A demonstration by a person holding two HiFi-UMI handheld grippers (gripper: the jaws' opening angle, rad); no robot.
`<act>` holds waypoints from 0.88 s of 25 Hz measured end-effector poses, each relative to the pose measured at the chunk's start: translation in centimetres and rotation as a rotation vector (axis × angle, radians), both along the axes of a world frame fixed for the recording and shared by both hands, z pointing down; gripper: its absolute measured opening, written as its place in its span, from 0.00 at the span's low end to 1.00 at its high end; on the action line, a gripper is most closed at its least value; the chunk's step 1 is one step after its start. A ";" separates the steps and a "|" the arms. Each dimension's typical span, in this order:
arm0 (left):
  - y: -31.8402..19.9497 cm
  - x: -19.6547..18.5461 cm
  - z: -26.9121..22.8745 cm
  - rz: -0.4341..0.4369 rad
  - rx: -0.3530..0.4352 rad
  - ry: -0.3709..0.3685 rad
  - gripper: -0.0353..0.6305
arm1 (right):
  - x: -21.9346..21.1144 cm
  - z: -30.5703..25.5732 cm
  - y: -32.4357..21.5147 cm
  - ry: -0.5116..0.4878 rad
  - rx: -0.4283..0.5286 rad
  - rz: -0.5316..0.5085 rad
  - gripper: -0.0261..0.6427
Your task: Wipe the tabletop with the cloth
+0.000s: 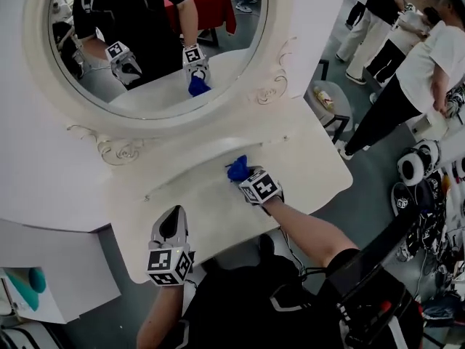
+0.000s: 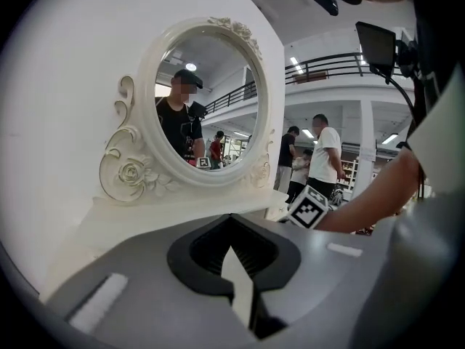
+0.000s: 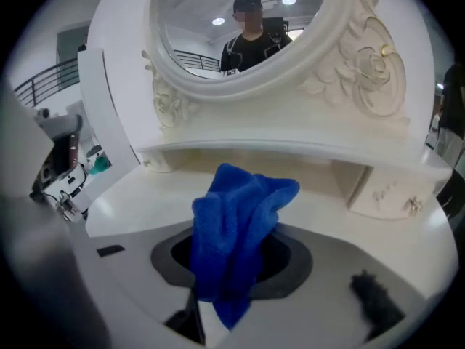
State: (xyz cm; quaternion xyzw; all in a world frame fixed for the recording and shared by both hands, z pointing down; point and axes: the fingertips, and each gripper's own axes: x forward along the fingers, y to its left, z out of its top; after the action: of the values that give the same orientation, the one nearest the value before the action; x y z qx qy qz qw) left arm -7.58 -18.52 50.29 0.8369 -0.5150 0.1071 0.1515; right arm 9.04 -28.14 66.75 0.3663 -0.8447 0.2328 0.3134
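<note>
Two grippers: left gripper clenched, empty; right gripper grasps plush blue terry cloth, folds clear only in its own view, apparently touching glossy white tabletop.

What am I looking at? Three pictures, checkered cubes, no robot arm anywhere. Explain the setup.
There is no robot. A person holds a two-jaw gripper in each hand, and the checkered cubes are parts of those grippers. The head view comes from a camera on the person's head, looking steeply down at a white dressing-table tabletop with an oval mirror behind it. The other two pictures come from cameras riding on each gripper, looking along its own jaws. The right gripper is shut on a blue cloth, held at the tabletop near the mirror's base. The left gripper is shut with nothing in it, near the table's front edge. Other people stand in the background.
</note>
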 end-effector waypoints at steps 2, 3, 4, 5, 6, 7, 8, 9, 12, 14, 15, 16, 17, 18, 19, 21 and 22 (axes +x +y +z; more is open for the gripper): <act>0.0 -0.2 0.0 -0.011 -0.004 -0.006 0.06 | 0.0 0.6 -2.7 0.050 0.011 0.020 0.26; -0.1 -0.2 0.1 -0.014 -0.007 -0.007 0.06 | 0.1 0.9 -3.5 0.072 0.008 0.028 0.26; -0.2 -0.1 0.1 -0.013 -0.007 -0.007 0.06 | 0.2 1.3 -4.0 0.088 -0.001 0.034 0.26; -0.4 0.0 0.0 -0.009 -0.004 -0.007 0.06 | 0.3 1.5 -4.2 0.097 -0.009 0.040 0.26; -0.5 0.2 0.0 -0.003 0.000 -0.005 0.06 | 0.3 1.6 -4.2 0.102 -0.015 0.043 0.26; -0.7 0.3 -0.1 0.001 0.001 -0.003 0.07 | 0.3 1.7 -3.9 0.107 -0.018 0.042 0.26; -0.8 0.3 0.0 0.004 0.001 0.000 0.06 | 0.3 1.8 -3.3 0.111 -0.023 0.038 0.26; -0.9 0.4 0.0 0.007 -0.001 0.003 0.07 | 0.4 1.9 -2.5 0.116 -0.030 0.032 0.26; -1.1 0.9 0.1 0.031 0.000 0.013 0.06 | 1.2 2.0 0.6 0.119 -0.045 0.012 0.26; -1.4 1.4 0.0 0.053 0.000 0.030 0.06 | 1.8 2.0 2.8 0.118 -0.054 -0.002 0.26; -1.5 1.8 -0.1 0.066 0.002 0.038 0.06 | 2.2 2.0 3.9 0.117 -0.060 -0.009 0.26; -1.5 2.2 -0.3 0.079 0.005 0.045 0.06 | 2.5 2.0 4.9 0.114 -0.068 -0.016 0.26; -1.5 2.5 -0.4 0.092 0.009 0.048 0.06 | 2.8 2.0 6.0 0.110 -0.077 -0.020 0.26; -1.4 2.8 -0.5 0.103 0.013 0.050 0.06 | 3.2 2.0 7.0 0.104 -0.089 -0.017 0.26; -1.4 3.1 -0.5 0.113 0.016 0.052 0.06 | 3.5 2.0 7.9 0.095 -0.101 -0.008 0.26; -1.5 3.6 -0.6 0.130 0.021 0.059 0.06 | 4.1 1.9 9.6 0.079 -0.119 0.017 0.26; -1.5 3.8 -0.6 0.137 0.022 0.064 0.06 | 4.5 1.9 10.4 0.073 -0.125 0.032 0.26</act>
State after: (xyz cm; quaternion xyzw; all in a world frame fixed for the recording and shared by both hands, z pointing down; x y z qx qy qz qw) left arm -3.73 -20.04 49.65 0.8749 -0.4523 0.0849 0.1512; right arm 13.53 -17.75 68.64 0.3675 -0.8105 0.2764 0.3627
